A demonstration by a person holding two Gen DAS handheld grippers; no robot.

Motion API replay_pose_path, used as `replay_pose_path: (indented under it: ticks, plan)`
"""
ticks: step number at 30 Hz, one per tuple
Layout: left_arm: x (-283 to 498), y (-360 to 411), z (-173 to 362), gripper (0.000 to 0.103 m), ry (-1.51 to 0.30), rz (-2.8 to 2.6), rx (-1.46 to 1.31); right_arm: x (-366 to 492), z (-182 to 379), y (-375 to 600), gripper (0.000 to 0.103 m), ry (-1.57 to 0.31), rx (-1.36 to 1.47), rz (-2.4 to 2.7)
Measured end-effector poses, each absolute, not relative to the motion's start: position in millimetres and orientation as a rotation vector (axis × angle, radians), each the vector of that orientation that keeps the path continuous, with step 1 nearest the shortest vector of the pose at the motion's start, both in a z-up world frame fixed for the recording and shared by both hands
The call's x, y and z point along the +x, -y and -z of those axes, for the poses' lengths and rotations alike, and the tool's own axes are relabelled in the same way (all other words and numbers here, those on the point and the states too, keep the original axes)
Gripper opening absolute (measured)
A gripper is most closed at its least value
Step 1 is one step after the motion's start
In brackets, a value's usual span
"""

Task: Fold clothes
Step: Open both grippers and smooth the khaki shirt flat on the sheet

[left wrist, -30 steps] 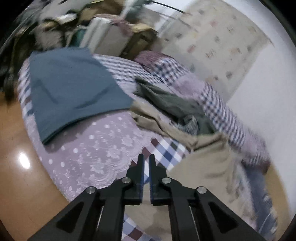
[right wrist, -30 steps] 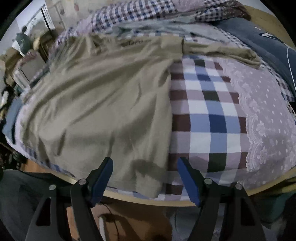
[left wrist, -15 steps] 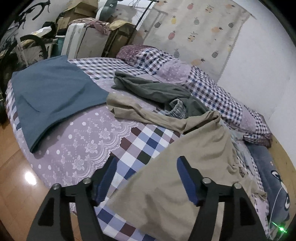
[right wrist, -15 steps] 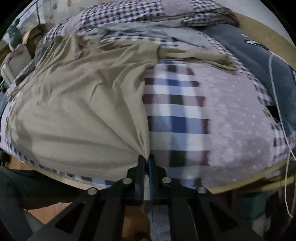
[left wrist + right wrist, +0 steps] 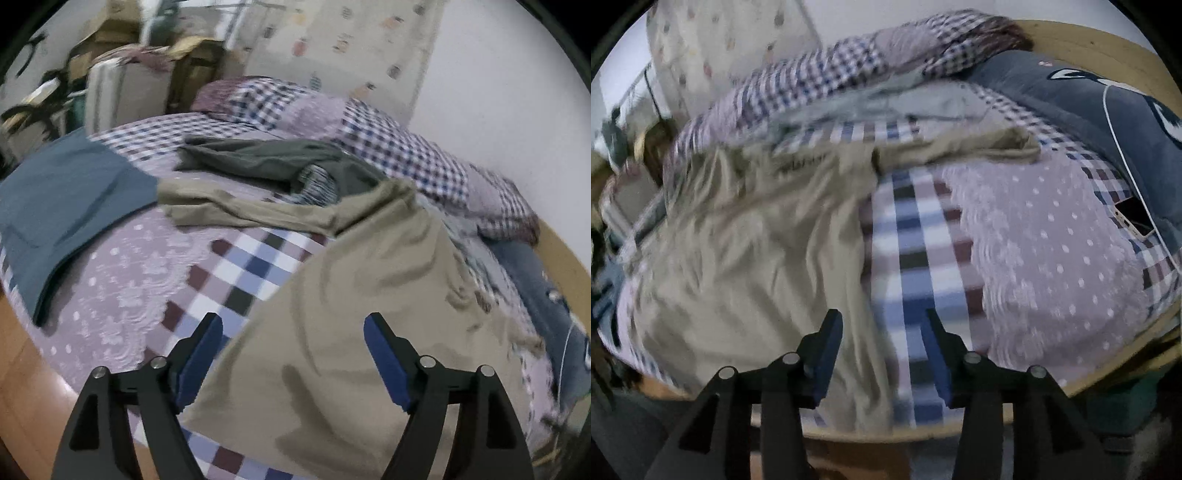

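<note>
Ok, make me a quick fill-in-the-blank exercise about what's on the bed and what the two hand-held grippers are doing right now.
1. The garment spread nearest both grippers, the khaki shirt, is ____ in colour.
2. The left hand-held gripper has its jaws ____ and holds nothing.
3. The right hand-held gripper has its jaws ____ over the shirt's edge.
4. The folded blue garment lies on the bedspread to the ____ of the khaki shirt in the left wrist view.

Missing words: khaki; open; open; left

Bed (image 5: 236, 266) in checked, lacy cover, khaki garment (image 5: 369, 314), blue garment (image 5: 66, 195), dark green garment (image 5: 266, 158) lying on it
</note>
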State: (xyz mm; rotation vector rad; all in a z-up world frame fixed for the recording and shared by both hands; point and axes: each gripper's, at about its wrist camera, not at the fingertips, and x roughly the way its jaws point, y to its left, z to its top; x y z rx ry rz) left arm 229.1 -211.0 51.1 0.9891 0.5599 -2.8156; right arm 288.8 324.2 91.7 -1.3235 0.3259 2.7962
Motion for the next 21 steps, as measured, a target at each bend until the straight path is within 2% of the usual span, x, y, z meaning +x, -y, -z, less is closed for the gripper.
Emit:
replay_pose_path:
  ticks: [7,21]
  plan:
    - [214,159,-51,0.083,-0.386,2.955,1.089,262,-90,-328,0.059,-0.505,-1.23,-2.804]
    - [139,71,-65,0.084,-0.473,3.153,1.117,230,-76,-300,0.062,-0.504,-1.286,-2.886]
